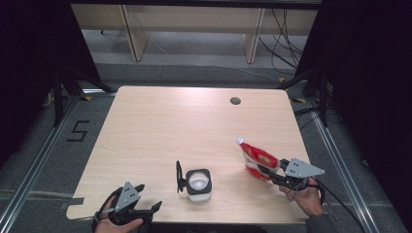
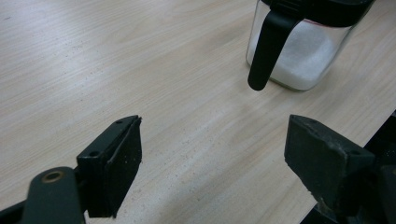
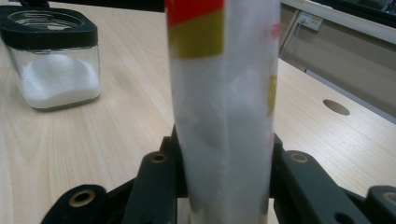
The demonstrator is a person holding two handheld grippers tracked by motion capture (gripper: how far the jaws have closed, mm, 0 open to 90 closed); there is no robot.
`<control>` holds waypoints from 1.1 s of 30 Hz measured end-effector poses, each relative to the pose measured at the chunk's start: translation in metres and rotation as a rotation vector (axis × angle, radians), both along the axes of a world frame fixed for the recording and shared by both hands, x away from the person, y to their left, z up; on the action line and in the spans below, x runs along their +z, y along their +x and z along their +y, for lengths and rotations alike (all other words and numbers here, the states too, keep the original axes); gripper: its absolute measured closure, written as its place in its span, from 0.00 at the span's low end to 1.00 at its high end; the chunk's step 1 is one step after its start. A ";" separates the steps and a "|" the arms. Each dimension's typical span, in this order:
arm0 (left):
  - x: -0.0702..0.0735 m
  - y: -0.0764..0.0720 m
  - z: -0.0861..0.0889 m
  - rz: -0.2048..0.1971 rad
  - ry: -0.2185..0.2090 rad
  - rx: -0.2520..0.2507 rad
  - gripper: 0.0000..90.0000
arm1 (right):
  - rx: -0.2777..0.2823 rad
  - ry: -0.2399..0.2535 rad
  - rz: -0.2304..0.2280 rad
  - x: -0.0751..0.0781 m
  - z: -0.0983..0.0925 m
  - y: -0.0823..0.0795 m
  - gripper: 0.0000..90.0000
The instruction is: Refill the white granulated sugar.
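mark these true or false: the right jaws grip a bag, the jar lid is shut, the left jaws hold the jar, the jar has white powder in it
1. The right gripper grips a red and white bag. True.
2. The jar has its lid shut. False: the black lid stands flipped open at its side.
3. The left gripper holds the jar. False: its jaws stand open, apart from the jar, with bare table between them.
4. The jar holds white powder. True.
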State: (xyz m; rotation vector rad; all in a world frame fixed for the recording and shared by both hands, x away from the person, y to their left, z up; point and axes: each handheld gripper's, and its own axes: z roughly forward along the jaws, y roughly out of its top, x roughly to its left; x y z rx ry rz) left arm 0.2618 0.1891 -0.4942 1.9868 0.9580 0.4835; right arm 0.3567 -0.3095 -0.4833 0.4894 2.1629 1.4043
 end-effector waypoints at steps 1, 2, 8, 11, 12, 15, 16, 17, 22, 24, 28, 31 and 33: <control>0.000 0.000 0.000 0.001 0.008 0.000 0.21 | -0.007 0.014 -0.016 -0.001 0.000 0.001 0.76; 0.000 0.000 0.000 0.000 0.004 -0.001 0.21 | -0.018 0.019 -0.005 -0.001 -0.001 0.001 0.76; 0.000 0.000 0.000 0.001 0.001 -0.002 0.21 | -0.031 0.028 0.017 -0.001 -0.003 0.001 0.76; 0.000 0.000 0.000 0.001 0.000 -0.001 0.21 | -0.044 0.055 0.020 -0.002 -0.004 0.001 0.76; 0.001 0.001 0.001 -0.008 0.020 -0.013 0.21 | -0.038 0.050 0.029 -0.001 -0.005 0.001 0.76; 0.001 0.001 0.002 -0.009 0.024 -0.011 0.21 | -0.050 0.058 0.038 -0.001 -0.008 0.000 0.76; 0.001 0.000 0.001 -0.006 0.020 -0.008 0.21 | -0.055 0.081 0.045 -0.003 -0.010 0.000 0.76; 0.000 0.000 0.001 0.000 0.007 -0.003 0.21 | -0.061 0.088 0.057 -0.003 -0.012 0.000 0.76; 0.000 0.000 0.000 0.004 0.003 -0.002 0.21 | -0.077 0.088 0.073 -0.004 -0.017 -0.003 0.76; 0.000 0.000 0.000 0.001 0.008 0.001 0.21 | -0.068 0.093 0.057 -0.004 -0.016 -0.001 0.76; 0.001 0.001 0.002 -0.008 0.022 -0.012 0.21 | -0.081 0.102 0.050 -0.003 -0.016 -0.001 0.76; 0.000 0.001 0.001 -0.008 0.022 -0.014 0.21 | -0.096 0.124 0.102 -0.003 -0.016 -0.003 0.74; 0.000 0.001 0.001 -0.009 0.020 -0.012 0.21 | -0.098 0.132 0.098 -0.003 -0.018 -0.002 0.73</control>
